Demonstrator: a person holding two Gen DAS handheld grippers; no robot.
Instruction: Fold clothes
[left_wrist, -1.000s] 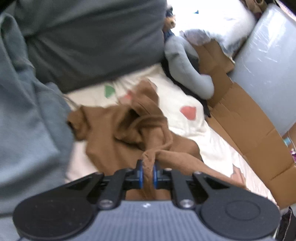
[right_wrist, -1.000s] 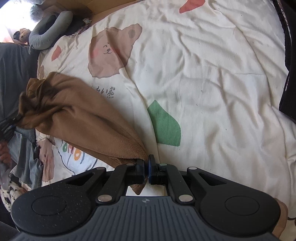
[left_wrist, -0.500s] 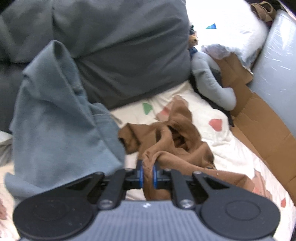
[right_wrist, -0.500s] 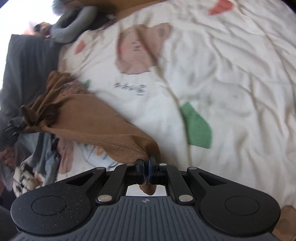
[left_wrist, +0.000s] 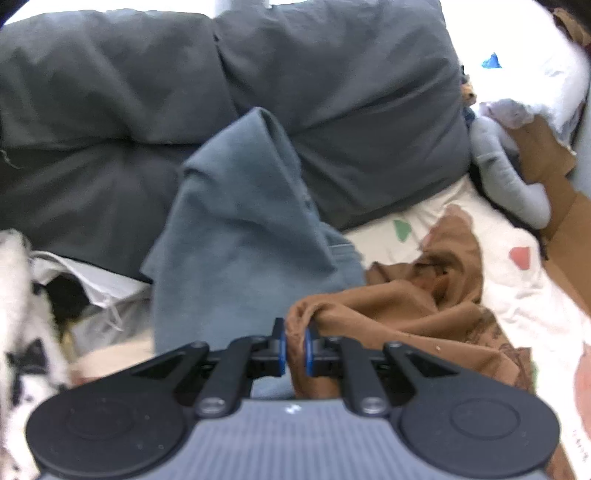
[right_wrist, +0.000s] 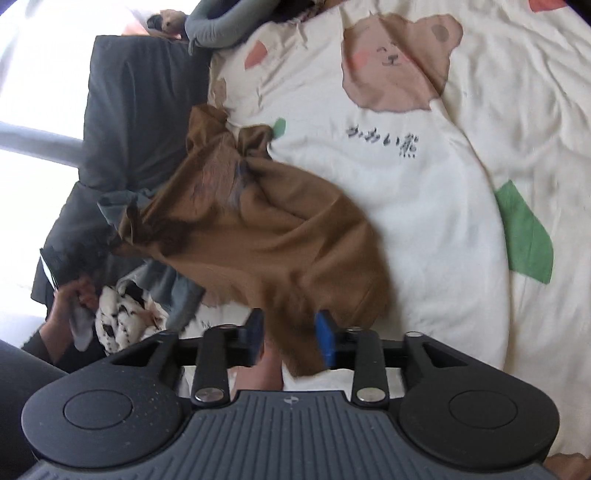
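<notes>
A brown garment (right_wrist: 258, 229) lies bunched on the cream bear-print bedsheet (right_wrist: 424, 192). My left gripper (left_wrist: 294, 347) is shut on one bunched edge of the brown garment (left_wrist: 406, 310) and holds it a little above the bed. My right gripper (right_wrist: 290, 336) has its jaws opening; the garment's corner hangs loose between the blue pads (right_wrist: 325, 341), which do not press on it. A blue-grey garment (left_wrist: 240, 236) lies heaped just behind the left gripper.
Large dark grey pillows (left_wrist: 184, 92) line the far side. A grey neck pillow (left_wrist: 509, 173) and brown cardboard (left_wrist: 554, 192) sit at the right. A black-and-white spotted cloth (right_wrist: 118, 317) and a person's hand (right_wrist: 70, 299) are at the left in the right wrist view.
My right gripper's jaws have parted and let go of the brown garment's corner. The left gripper has lifted and pulled back with its edge, bringing the blue-grey garment and pillows into view.
</notes>
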